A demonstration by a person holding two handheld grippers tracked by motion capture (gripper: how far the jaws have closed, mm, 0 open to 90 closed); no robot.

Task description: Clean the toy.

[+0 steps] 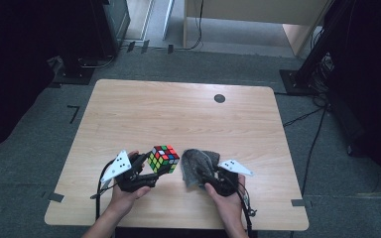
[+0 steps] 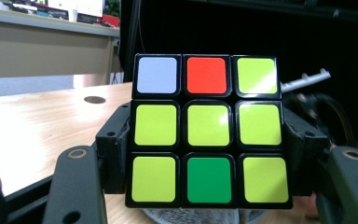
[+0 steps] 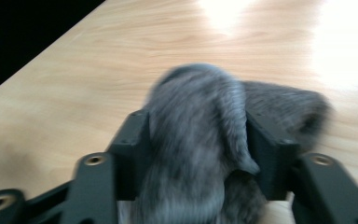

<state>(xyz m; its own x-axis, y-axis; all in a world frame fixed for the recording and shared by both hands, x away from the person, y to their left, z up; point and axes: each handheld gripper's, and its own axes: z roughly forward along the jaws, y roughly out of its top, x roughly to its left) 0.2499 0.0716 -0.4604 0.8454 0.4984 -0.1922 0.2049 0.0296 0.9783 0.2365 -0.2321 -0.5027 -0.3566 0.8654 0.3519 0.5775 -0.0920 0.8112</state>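
A scrambled colour cube is held just above the wooden table, near its front edge. My left gripper is shut on it. In the left gripper view the cube shows a mostly yellow face, and the pads press its two sides. Right of the cube lies a bunched grey cloth. My right gripper reaches into it from the front. In the right gripper view the cloth sits loosely between the spread jaws of that gripper, blurred.
A small black round mark sits on the far right part of the table. Dark stands, cables and a pale desk stand on the grey floor beyond the far edge. A hand holds each gripper at the front edge.
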